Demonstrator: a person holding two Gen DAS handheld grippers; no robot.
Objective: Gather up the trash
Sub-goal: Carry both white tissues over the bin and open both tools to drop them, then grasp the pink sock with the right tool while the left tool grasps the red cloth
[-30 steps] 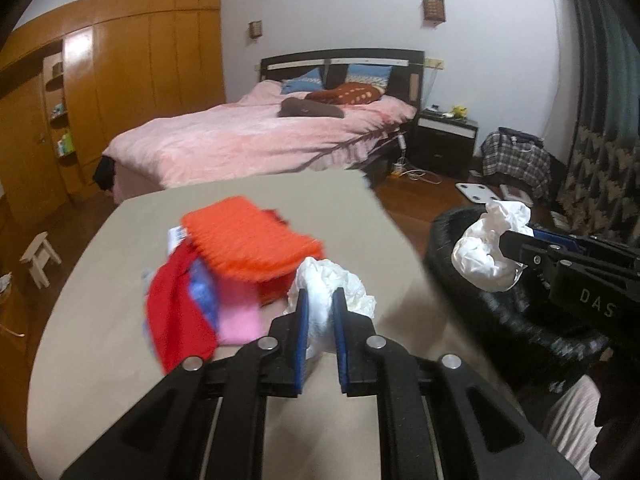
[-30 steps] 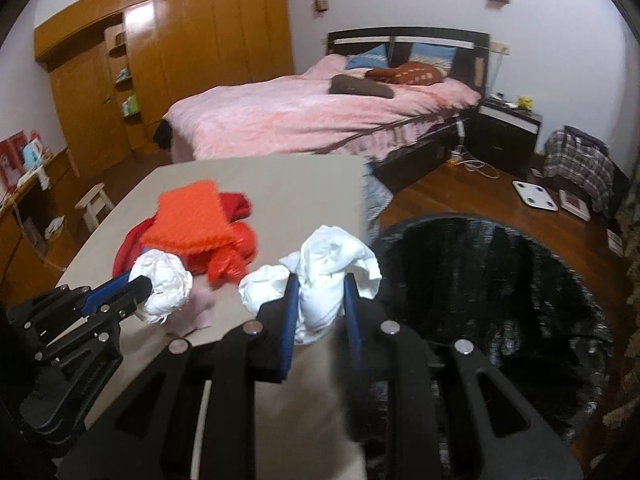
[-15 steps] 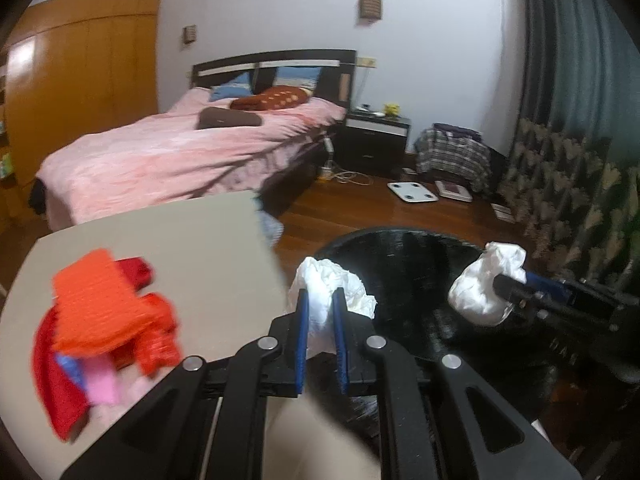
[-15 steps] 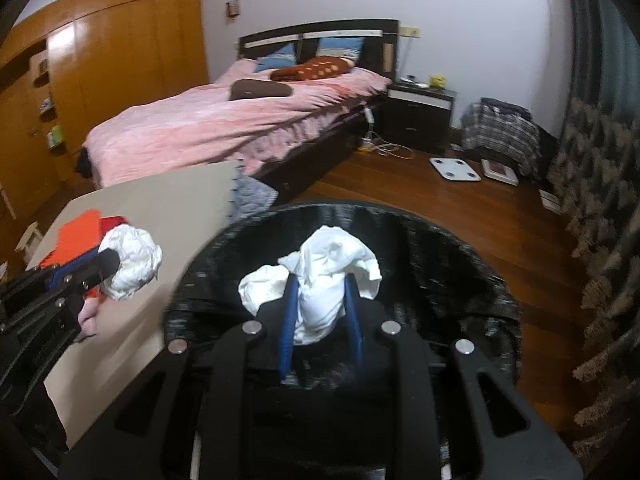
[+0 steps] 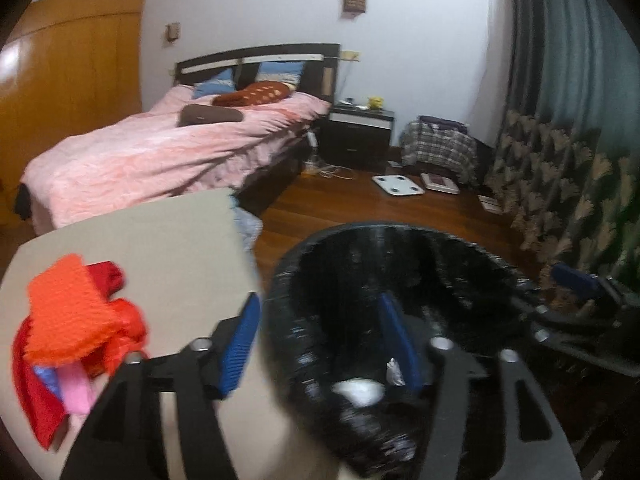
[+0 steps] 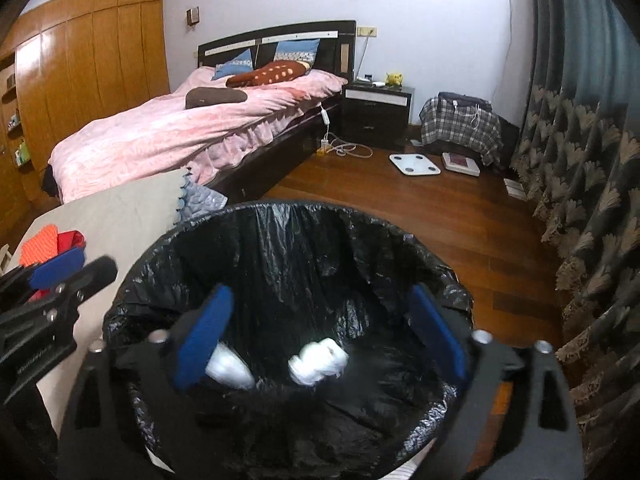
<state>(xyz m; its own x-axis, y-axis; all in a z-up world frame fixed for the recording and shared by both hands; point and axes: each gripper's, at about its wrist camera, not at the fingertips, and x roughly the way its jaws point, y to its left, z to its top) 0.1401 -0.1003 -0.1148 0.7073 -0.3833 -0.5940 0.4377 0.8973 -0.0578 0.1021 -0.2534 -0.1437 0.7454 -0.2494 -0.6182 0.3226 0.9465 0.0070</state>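
A black-lined trash bin (image 6: 280, 248) (image 5: 360, 264) stands beside the beige table. Two white crumpled paper wads (image 6: 319, 360) (image 6: 228, 366) lie blurred inside it; one wad (image 5: 358, 390) shows in the left wrist view. My right gripper (image 6: 320, 312) hangs over the bin's mouth, its jaws opening wide with nothing between them. My left gripper (image 5: 318, 320) is over the bin's left rim, its jaws also opening and empty. The left gripper (image 6: 72, 268) also shows at the left edge of the right wrist view.
A pile of orange, red and pink cloths (image 5: 76, 320) lies on the beige table (image 5: 160, 240). Behind are a pink bed (image 6: 180, 128), a dark nightstand (image 6: 376, 112), a white scale (image 6: 414, 164) on the wooden floor and patterned curtains (image 6: 580, 184) at right.
Both grippers swung from the table to over the bin, then opened. The two white paper wads left the jaws and dropped into the bin.
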